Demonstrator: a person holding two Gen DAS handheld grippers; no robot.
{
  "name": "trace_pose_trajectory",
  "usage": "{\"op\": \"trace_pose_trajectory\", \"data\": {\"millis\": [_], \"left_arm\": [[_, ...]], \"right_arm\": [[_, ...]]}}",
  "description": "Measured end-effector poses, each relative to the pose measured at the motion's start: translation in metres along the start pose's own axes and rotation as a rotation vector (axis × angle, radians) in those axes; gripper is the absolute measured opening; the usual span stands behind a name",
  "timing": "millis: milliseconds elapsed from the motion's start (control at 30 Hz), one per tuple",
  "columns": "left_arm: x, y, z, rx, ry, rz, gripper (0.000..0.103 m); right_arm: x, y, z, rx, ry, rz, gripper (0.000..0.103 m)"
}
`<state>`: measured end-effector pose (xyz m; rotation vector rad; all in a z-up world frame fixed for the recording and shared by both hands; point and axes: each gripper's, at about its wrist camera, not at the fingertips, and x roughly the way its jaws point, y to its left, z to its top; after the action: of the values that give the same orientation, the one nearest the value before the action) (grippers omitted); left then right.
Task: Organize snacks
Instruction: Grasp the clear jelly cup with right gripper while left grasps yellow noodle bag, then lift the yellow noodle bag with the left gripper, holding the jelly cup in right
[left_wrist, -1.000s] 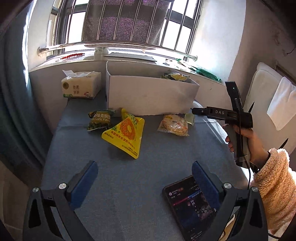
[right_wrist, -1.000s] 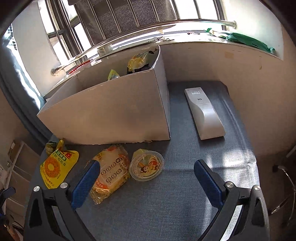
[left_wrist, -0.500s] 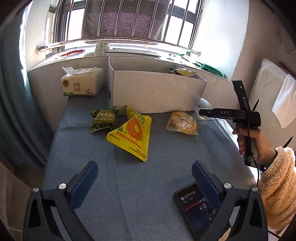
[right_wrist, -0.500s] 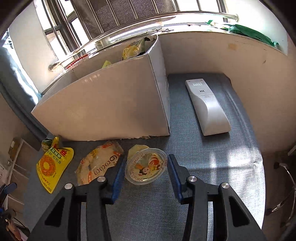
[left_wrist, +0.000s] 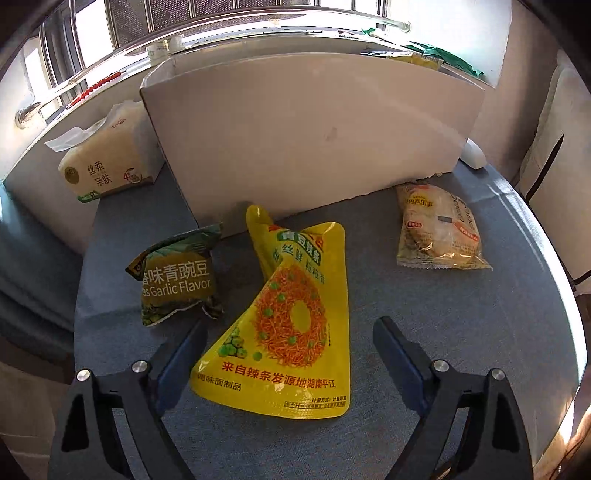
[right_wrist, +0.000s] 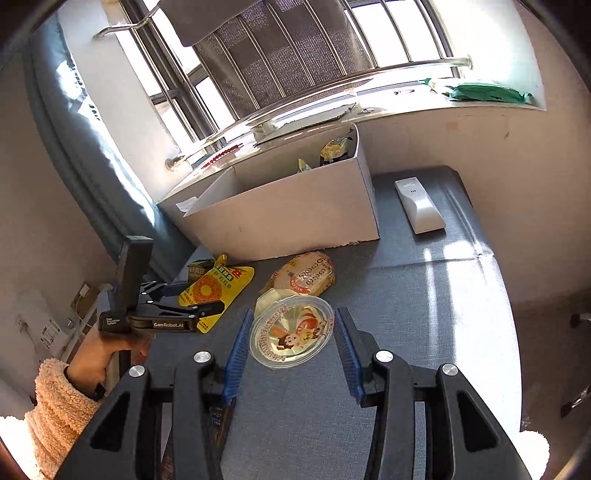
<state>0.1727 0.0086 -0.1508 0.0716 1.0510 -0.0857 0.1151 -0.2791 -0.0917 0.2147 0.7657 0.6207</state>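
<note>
Blue cloth covered the worktop (left_wrist: 424, 332), and on it the snacks lay in front of a white box (left_wrist: 314, 136). The left gripper (left_wrist: 288, 354) hung over the yellow pouch (left_wrist: 291, 321), its fingers (left_wrist: 397, 350) spread on either side; they had just been closing in a little, but did not yet press the pouch. Only this view showed the green pea bag (left_wrist: 175, 277) in full, beside the pouch, and the tissue pack (left_wrist: 107, 162) left of the box. A bread packet (left_wrist: 437, 230) lay off to the right.

From the right wrist I could see what the other view missed: the right gripper (right_wrist: 291, 350) clenched on a clear jelly cup (right_wrist: 291, 332), lifted above the cloth, with the bread packet (right_wrist: 304, 277) just beyond it. Some snacks (right_wrist: 334, 147) already sat inside the box (right_wrist: 288, 218), a white remote (right_wrist: 419, 205) lay to its right, and a hand (right_wrist: 107, 354) in a fleecy sleeve (right_wrist: 55, 410) held the left gripper (right_wrist: 207, 302) over the pouch (right_wrist: 216, 288).
</note>
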Motion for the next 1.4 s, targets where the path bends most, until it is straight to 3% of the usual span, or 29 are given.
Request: {"op": "trace_pose_trajectory", "data": {"millis": [167,300,400,433,467,533,633,700,1000,1300,1400], "left_arm": [[-0.008,0.007,-0.007,-0.036,-0.021,-0.077,0.058],[-0.024,0.013,-0.019,-0.062,-0.061,-0.127,0.055],[-0.048,0.017,-0.03,-0.099,-0.139,-0.176,0.054],[-0.059,0.02,-0.031,-0.118,-0.176,-0.201,0.02],[-0.07,0.023,-0.032,-0.145,-0.207,-0.222,0.008],[-0.081,0.02,-0.028,-0.109,-0.214,-0.144,0.007],[-0.082,0.029,-0.027,-0.142,-0.2,-0.234,0.007],[-0.085,0.028,-0.03,-0.128,-0.204,-0.192,0.007],[-0.105,0.024,-0.032,-0.099,-0.245,-0.188,0.005],[-0.155,0.012,0.002,-0.039,-0.348,-0.198,0.0],[-0.164,0.006,0.005,-0.003,-0.353,-0.157,0.0]], "right_arm": [[-0.007,0.009,-0.016,0.019,0.002,0.044,0.049],[-0.002,0.017,-0.018,0.003,0.013,0.062,0.049],[0.004,0.019,-0.013,0.008,0.011,0.079,0.049],[0.006,0.02,-0.01,0.005,0.013,0.083,0.049],[0.008,0.022,-0.007,-0.002,0.009,0.087,0.049],[0.015,0.023,0.003,-0.013,0.011,0.095,0.049],[0.023,0.029,0.016,-0.043,0.003,0.079,0.049],[0.023,0.03,0.02,-0.027,-0.002,0.105,0.049],[0.025,0.045,0.027,-0.069,-0.016,0.11,0.049],[0.029,0.068,0.055,-0.157,-0.031,0.113,0.049],[0.032,0.072,0.06,-0.167,-0.035,0.112,0.049]]}}
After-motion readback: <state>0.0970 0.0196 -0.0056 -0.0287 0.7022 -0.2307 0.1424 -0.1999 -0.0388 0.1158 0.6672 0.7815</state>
